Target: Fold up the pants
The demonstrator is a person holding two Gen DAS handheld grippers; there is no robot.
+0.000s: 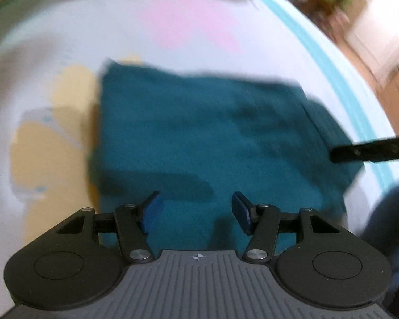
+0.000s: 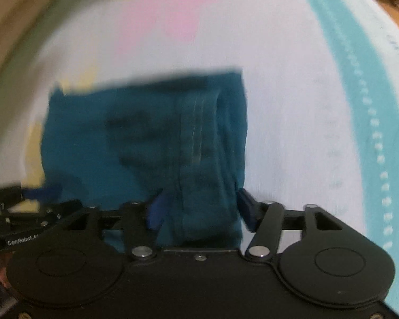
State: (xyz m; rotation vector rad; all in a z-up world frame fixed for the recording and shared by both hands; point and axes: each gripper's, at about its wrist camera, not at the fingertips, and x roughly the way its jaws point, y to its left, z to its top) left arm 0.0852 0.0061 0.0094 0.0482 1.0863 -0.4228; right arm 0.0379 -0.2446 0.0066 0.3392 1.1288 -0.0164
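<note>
Currently the pants (image 1: 199, 133), a teal garment, lie folded into a compact, roughly rectangular stack on a white sheet (image 1: 66, 40) printed with pink and yellow patches and a turquoise border stripe (image 2: 359, 79). Both views are motion-blurred.

Left gripper (image 1: 195, 212): positioned above the near edge of the stack. Its blue pads (image 1: 150, 212) stand well apart. Nothing sits between them; only the flat fabric shows below.

Right gripper (image 2: 199, 207): positioned at the right end of the stack, where the folded layers and a stitched seam are visible. Its jaws are spread wide. The bunched end of the fabric lies between the fingers, but the pads (image 2: 246, 207) do not press on it.

In the left wrist view, one dark finger of the right gripper enters from the right edge, over the stack's right end. In the right wrist view, the left gripper appears at the lower left, its blue pad at the stack's left side.
</note>
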